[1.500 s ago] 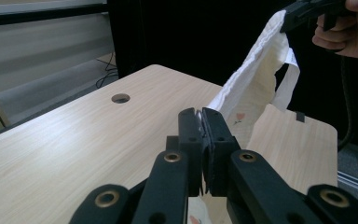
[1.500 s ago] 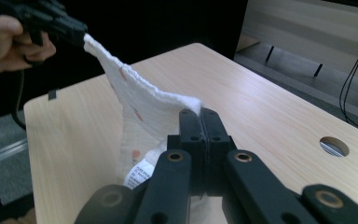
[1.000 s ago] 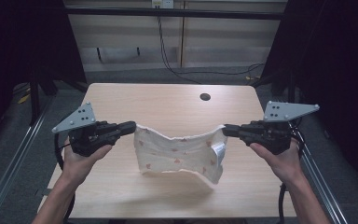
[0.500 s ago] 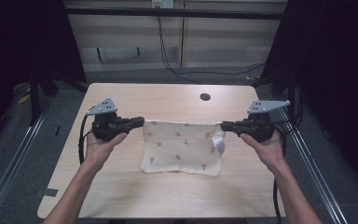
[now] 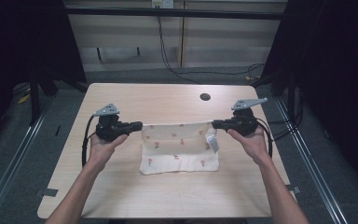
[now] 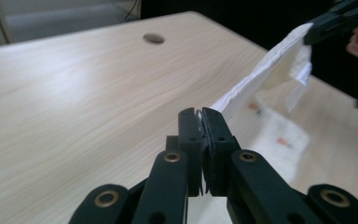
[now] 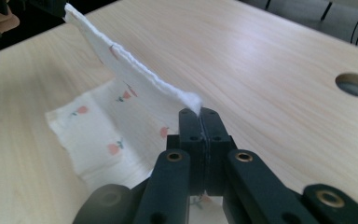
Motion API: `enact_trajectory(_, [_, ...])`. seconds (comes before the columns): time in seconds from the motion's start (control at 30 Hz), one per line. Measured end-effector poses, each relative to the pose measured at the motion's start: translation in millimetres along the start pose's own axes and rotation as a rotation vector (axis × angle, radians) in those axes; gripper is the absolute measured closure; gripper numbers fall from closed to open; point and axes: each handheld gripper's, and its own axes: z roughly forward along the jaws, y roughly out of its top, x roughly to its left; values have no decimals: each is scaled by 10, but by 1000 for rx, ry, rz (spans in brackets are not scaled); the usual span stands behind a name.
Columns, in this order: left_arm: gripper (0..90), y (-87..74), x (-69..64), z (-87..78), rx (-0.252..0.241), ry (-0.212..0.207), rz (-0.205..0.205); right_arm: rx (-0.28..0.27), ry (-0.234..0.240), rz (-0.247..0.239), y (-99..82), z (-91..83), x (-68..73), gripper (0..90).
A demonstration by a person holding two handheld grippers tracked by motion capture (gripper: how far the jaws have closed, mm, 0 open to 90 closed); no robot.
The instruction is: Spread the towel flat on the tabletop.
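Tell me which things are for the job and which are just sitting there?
For the job:
- cloth with little fruit prints
- left gripper, shut on one corner
- right gripper, shut on the other corner

Just there:
- table
- round hole
- cables behind

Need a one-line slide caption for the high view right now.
Left tongs and right tongs each pinch a far corner of the flower-print cloth, its near edge lying on the wooden table.
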Motion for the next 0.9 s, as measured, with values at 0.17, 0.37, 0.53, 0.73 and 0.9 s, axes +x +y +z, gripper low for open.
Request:
enact_trajectory(0.17, [867,-7,228,267,9,27,-44,49,-66,41,-62,304,-241,883])
enact_trajectory(0.37, [723,-3,333,297,-6,77,-84,57,-183,80,-64,411,-394,717])
enact_trajectory(0.53, [691,-24,323,197,-13,77,-77,31,-187,107,-85,343,-405,675])
enact_trajectory(0.73, [673,-129,195,169,31,55,-38,57,-164,75,-155,291,-272,637])
enact_trajectory(0.9, [670,-338,14,246,106,-10,-2,97,-105,55,-348,340,-94,620])
